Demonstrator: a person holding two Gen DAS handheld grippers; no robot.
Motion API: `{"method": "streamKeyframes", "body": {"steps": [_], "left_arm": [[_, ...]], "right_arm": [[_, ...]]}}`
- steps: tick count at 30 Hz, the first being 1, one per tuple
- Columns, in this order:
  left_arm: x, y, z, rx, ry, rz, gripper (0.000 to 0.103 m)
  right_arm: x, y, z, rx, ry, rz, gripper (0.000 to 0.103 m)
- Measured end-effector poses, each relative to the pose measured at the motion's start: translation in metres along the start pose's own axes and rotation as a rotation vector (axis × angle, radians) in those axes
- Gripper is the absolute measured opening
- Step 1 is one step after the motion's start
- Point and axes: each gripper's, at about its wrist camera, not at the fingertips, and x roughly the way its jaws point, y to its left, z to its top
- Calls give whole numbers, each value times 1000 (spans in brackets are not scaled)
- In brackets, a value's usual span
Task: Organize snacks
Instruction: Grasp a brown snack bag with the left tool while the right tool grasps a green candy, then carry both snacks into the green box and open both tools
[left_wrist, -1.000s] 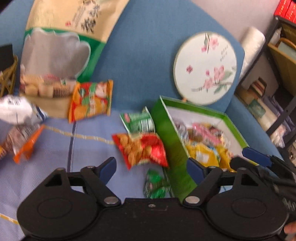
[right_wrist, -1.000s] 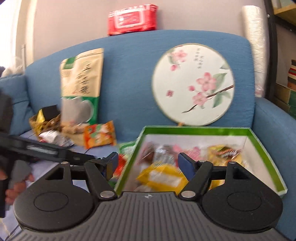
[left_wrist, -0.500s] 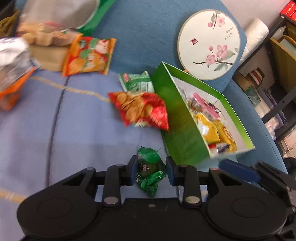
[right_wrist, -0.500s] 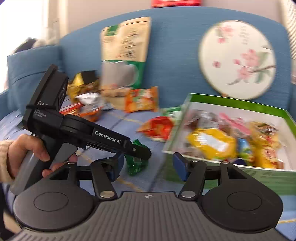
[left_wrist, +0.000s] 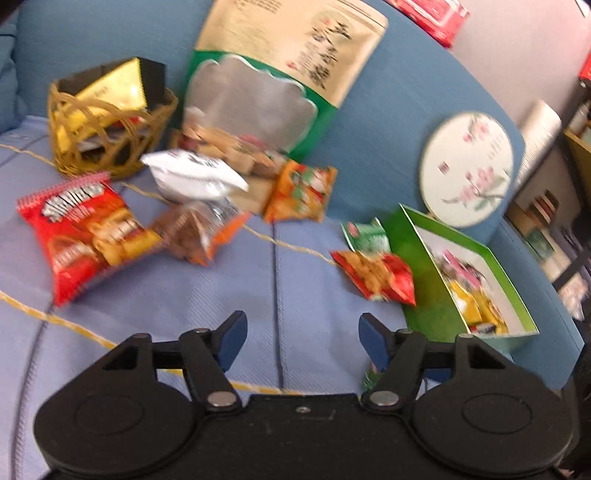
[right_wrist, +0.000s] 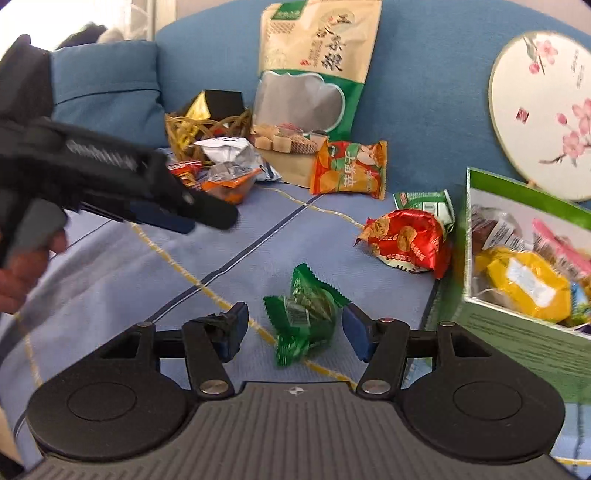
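The right gripper (right_wrist: 293, 326) hovers low over the sofa seat (right_wrist: 221, 266), jaws spread wide, with a small green snack packet (right_wrist: 304, 314) lying between them, touching neither finger. The green box (right_wrist: 517, 332) of snacks stands just to its right, and a red packet (right_wrist: 406, 238) lies beyond. The left gripper (left_wrist: 301, 334) is raised, jaws spread and holding nothing, apart from the packet.

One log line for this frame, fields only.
left gripper: open, empty | right gripper: open around green candy packet | green box: partly filled
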Motion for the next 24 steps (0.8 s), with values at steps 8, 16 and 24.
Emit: {"method": "streamKeyframes", "body": {"steps": [8, 16, 24], "left_arm": [[2, 0, 31, 78, -107, 147, 103], [65, 20, 47, 212, -1, 302, 103], [67, 19, 43, 264, 21, 299, 82]], "right_arm": [[-17, 12, -1, 6, -2, 38, 60], [-9, 14, -5, 19, 44, 53, 61], [-10, 12, -2, 33, 44, 58, 60]]}}
